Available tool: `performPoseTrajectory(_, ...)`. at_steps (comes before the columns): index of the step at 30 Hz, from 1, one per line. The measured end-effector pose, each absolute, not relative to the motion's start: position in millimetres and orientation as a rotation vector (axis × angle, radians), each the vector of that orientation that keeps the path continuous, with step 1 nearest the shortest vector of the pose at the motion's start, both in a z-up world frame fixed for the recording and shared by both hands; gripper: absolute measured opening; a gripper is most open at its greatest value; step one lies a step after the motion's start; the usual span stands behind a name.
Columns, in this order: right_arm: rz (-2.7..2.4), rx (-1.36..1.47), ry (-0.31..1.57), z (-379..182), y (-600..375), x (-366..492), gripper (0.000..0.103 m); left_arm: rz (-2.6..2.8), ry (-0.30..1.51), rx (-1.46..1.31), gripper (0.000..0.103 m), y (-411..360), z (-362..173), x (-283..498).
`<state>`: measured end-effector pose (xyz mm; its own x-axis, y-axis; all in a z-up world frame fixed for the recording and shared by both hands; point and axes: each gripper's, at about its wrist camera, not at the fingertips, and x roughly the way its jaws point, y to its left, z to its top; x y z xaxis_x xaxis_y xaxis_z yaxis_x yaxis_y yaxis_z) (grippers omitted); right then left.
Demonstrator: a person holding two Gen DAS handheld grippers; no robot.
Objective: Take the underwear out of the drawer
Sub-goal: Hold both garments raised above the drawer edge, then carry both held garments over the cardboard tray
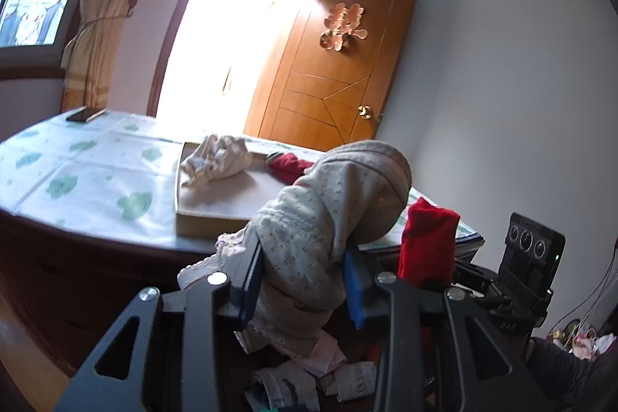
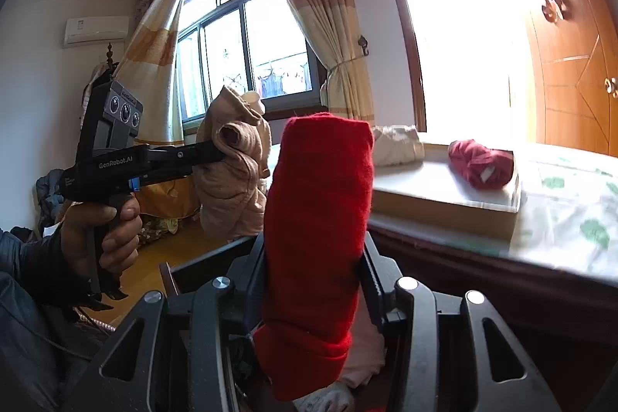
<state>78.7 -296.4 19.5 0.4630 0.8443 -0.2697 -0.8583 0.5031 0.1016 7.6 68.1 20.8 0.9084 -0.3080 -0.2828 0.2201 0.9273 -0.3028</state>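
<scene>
Bedroom tabletop [image 1: 89, 176] with its shallow tray [image 2: 444, 207] lies ahead of both jaws; my left gripper [image 1: 305, 280] clamps beige underwear [image 1: 328, 203] upright, my right gripper [image 2: 314, 280] clamps red underwear [image 2: 320, 219], nearer the tray.

We see a dark wooden tabletop [image 1: 96, 257] covered by a white cloth with green leaf prints [image 1: 89, 172]. On the cloth lie a shallow cardboard tray [image 1: 216, 215] and, at the far corner, a dark phone [image 1: 85, 114].
</scene>
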Motion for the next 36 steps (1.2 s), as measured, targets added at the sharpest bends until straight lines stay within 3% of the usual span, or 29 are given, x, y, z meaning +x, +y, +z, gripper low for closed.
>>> performPoseTrajectory(23, 0.887, 0.007, 0.392, 96.1, -284.3, 175.0, 0.046, -0.328, 0.41, -0.283, 0.036, 63.4, 81.2, 115.9)
performPoseTrajectory(36, 0.786, -0.01, 0.486, 103.9, -262.3, 235.7, 0.047, -0.259, 0.494, -0.319, 0.036, 65.7, 75.1, 185.1)
